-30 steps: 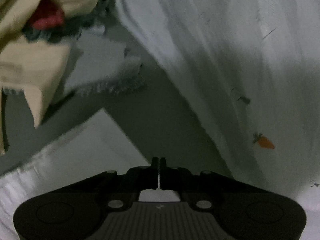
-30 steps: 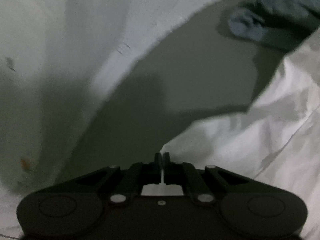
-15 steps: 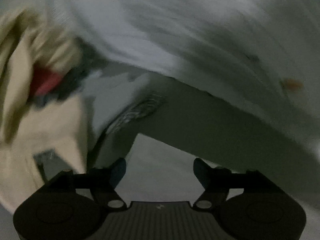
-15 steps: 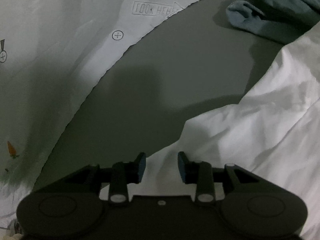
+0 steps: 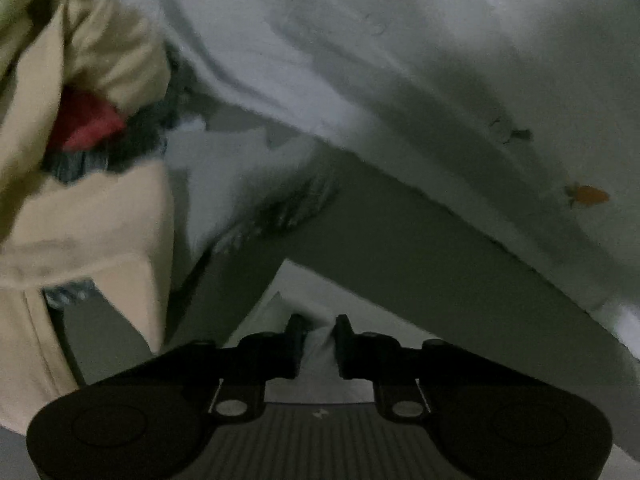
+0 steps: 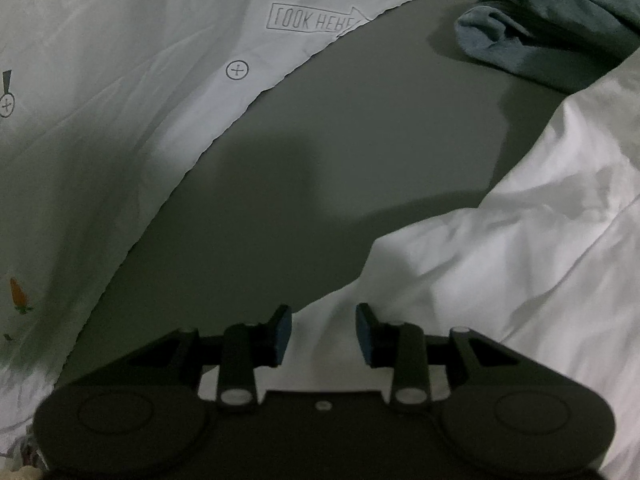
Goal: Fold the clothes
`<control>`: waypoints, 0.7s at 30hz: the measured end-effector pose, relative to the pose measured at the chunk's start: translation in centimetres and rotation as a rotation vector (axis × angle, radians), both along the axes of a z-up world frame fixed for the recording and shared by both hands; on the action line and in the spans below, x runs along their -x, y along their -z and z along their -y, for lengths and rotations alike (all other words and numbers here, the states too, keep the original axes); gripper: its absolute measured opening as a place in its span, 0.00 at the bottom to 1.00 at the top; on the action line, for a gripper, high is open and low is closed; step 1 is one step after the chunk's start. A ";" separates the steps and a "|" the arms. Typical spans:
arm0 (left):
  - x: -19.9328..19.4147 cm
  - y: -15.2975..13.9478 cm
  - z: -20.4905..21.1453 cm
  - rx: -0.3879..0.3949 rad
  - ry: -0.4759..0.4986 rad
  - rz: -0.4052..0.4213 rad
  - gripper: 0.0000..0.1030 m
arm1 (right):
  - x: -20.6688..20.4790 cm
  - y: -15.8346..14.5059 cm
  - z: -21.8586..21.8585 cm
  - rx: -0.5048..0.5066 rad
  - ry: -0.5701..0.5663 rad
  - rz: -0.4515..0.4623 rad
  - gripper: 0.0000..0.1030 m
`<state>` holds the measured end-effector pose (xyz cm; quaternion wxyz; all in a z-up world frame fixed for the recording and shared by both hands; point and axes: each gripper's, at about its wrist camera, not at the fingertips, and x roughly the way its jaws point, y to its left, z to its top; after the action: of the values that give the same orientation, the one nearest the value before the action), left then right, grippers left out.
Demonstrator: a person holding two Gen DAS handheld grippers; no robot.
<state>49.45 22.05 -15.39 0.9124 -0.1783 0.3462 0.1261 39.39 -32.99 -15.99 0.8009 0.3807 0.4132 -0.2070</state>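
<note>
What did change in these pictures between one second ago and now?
Both grippers let go of the white printed cotton garment. The left gripper opened wide, rolled, and has just been closing, fabric bunched between its fingers. The right gripper stands open over the hem. The blue denim garment and grey table stayed.

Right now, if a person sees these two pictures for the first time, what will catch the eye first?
Probably the white garment with its printed "LOOK HERE" arrow and small orange carrot, spread over the upper left of the right wrist view. In the left wrist view, a red patch glows among beige clothes at the left edge. The left gripper has just closed on a fold of white cloth, while the right gripper stands open over another white edge.
</note>
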 end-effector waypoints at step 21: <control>2.0 -2.6 -3.1 0.083 -0.160 0.049 0.90 | 2.8 -1.6 -13.0 0.464 -0.567 0.046 1.00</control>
<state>47.50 25.18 -12.77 0.8994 -0.2462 0.3133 0.1798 36.57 -19.96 -14.44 0.9005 0.0639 0.4265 -0.0563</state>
